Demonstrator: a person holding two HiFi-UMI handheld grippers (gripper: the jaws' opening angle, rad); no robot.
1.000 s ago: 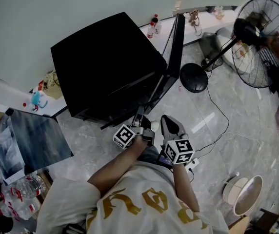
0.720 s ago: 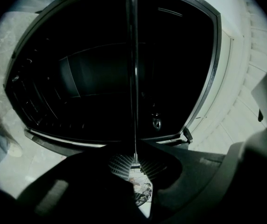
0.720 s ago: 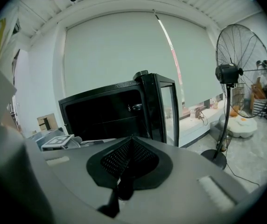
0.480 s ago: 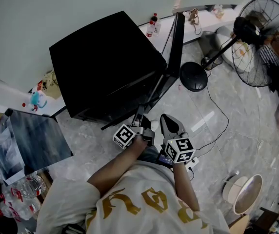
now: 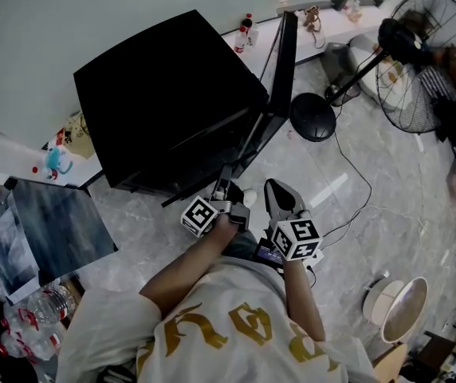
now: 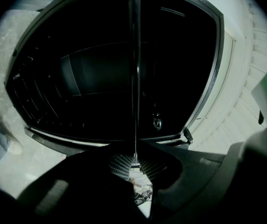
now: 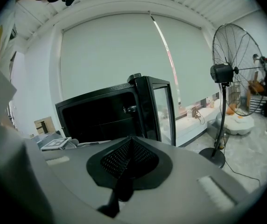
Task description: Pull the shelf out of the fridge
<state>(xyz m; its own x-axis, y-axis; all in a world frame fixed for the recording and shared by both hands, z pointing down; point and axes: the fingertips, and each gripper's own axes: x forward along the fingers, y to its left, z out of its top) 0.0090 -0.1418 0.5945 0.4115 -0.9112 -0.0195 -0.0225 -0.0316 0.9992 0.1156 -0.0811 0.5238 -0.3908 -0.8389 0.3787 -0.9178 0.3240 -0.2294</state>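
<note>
A black fridge [image 5: 164,110] stands on the floor with its door [image 5: 280,70] swung open to the right. Its thin shelf [image 5: 241,156] sticks out of the front towards me. In the left gripper view the shelf [image 6: 134,78] shows edge-on as a narrow vertical line in front of the dark interior. My left gripper [image 5: 222,191] is shut on the shelf's near edge, and its jaws [image 6: 134,158] pinch that edge between the ribbed pads. My right gripper [image 5: 280,196] hovers just right of it, shut [image 7: 129,146] with nothing held.
A pedestal fan [image 5: 427,62] with a round base [image 5: 313,116] stands to the right of the door, and its cable trails over the marble floor. A grey panel [image 5: 57,230] and water bottles [image 5: 37,306] are at the left. A round basin [image 5: 403,309] is at the lower right.
The head view has shifted slightly. Both grippers keep their places relative to the fridge, and the left stays clamped on the shelf.
</note>
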